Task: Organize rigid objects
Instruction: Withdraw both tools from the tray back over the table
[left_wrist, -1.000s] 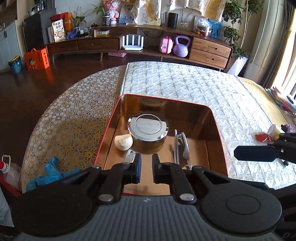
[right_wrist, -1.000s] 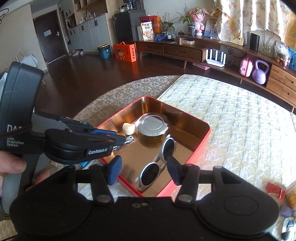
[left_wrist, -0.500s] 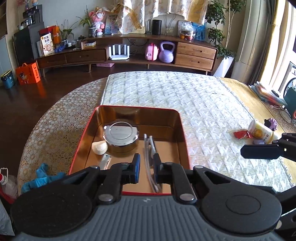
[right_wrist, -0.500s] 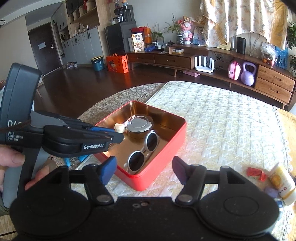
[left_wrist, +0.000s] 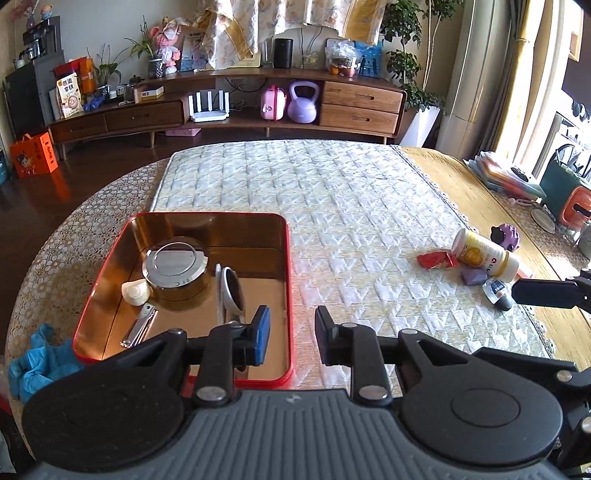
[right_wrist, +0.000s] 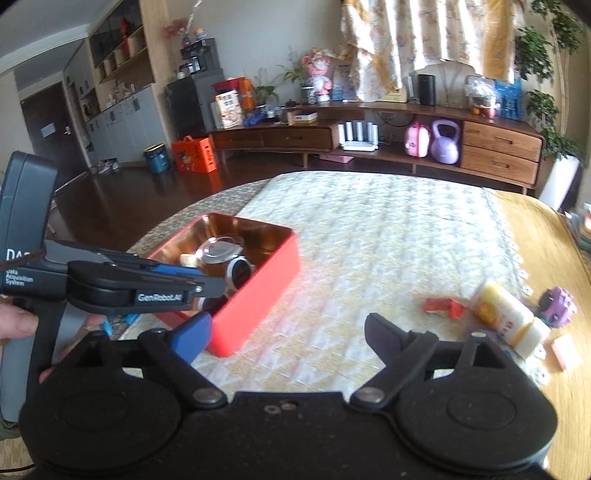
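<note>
A red tin tray (left_wrist: 289, 258) with a gold inside holds a round metal tin (left_wrist: 173, 258), white sunglasses (left_wrist: 229, 291), a small white piece (left_wrist: 136, 291) and a nail clipper (left_wrist: 140, 328). My left gripper (left_wrist: 291, 334) hangs over the tray's right rim, its jaws opening with nothing between them. My right gripper (right_wrist: 290, 332) is over the bare quilted cloth between the tray (right_wrist: 266, 291) and a lying yellow bottle (right_wrist: 506, 317), its jaws opening wide and empty. Around the bottle (left_wrist: 484, 254) lie a red packet (left_wrist: 436, 260), a purple block (left_wrist: 472, 276) and a purple toy (left_wrist: 506, 236).
A blue cloth (left_wrist: 40, 358) lies at the table's left edge. A pink block (right_wrist: 567, 352) sits near the bottle. Papers and a green box (left_wrist: 561, 184) crowd the far right edge. A person's hand (right_wrist: 14, 325) holds the left gripper (right_wrist: 210, 284). A wooden sideboard stands beyond the table.
Both grippers have drawn away from the tray and swung to the right. The left jaws have parted and the right jaws have spread wide. The bottle and small pieces have come into view.
</note>
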